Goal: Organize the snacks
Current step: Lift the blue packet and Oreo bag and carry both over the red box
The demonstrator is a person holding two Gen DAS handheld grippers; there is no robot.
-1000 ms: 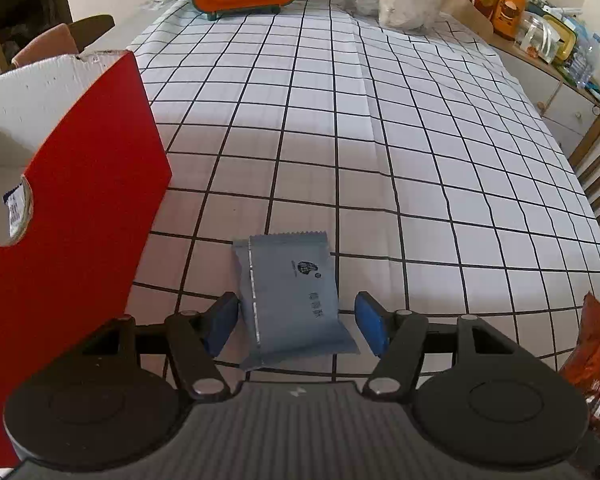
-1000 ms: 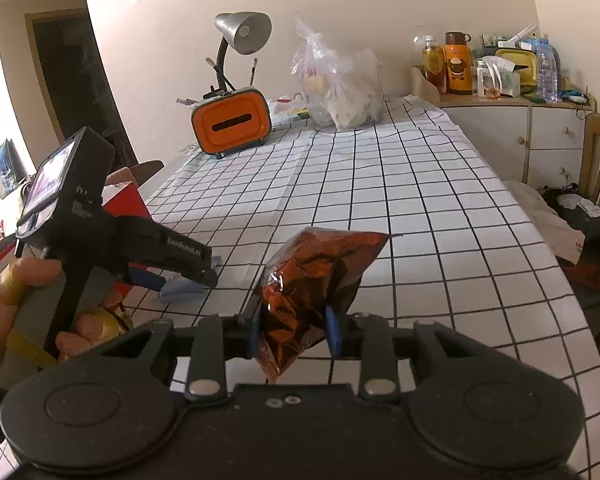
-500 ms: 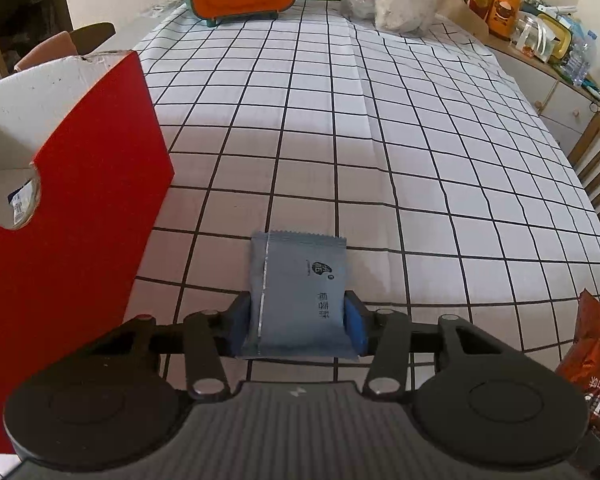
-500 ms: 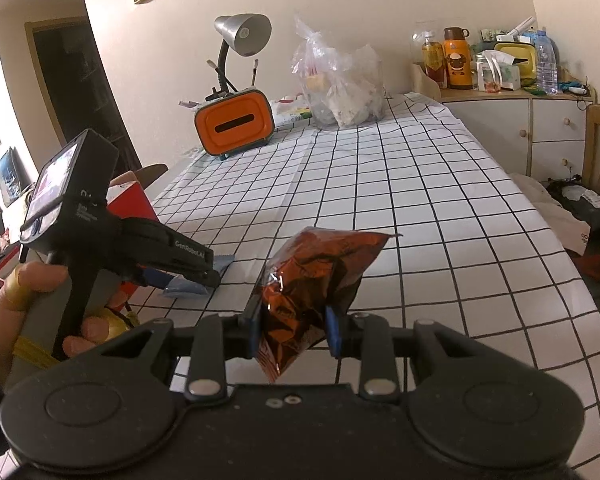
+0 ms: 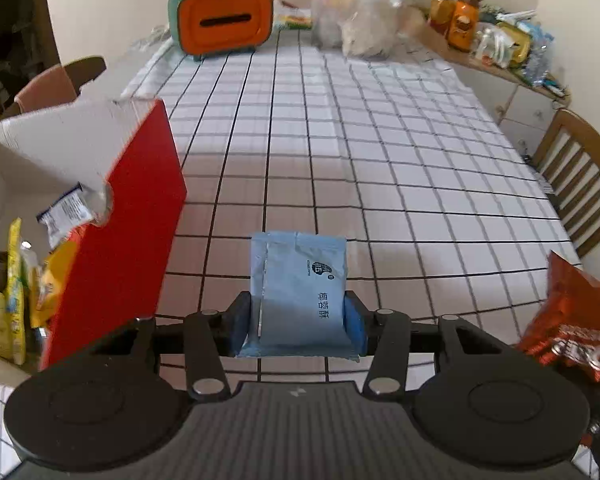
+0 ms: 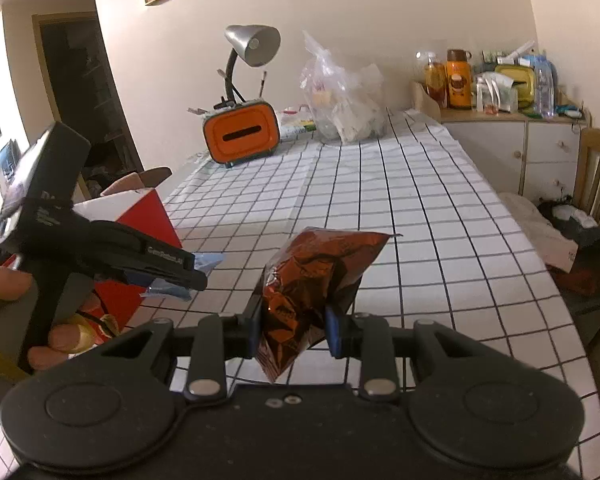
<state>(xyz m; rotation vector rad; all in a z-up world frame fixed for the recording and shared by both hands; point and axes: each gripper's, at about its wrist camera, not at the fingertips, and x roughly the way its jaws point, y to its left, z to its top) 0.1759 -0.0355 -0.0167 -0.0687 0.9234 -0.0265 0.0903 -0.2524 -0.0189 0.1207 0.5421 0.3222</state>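
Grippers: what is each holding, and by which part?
Left gripper pinches the blue packet by its side edges near one end; right gripper the red snack bag likewise.

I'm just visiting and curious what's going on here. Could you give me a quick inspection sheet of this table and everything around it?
Surface: table under a white black-grid cloth.
Job's things: blue snack packet and red-brown snack bag, both held off the cloth; red box already holds snacks.
Clutter: orange tissue box, desk lamp, clear plastic bag at the far end.
Grippers: left gripper shut on the packet; right gripper shut on the bag.
Cables: nothing seen.
Surroundings: cabinet with bottles, wooden chair, framed pictures.
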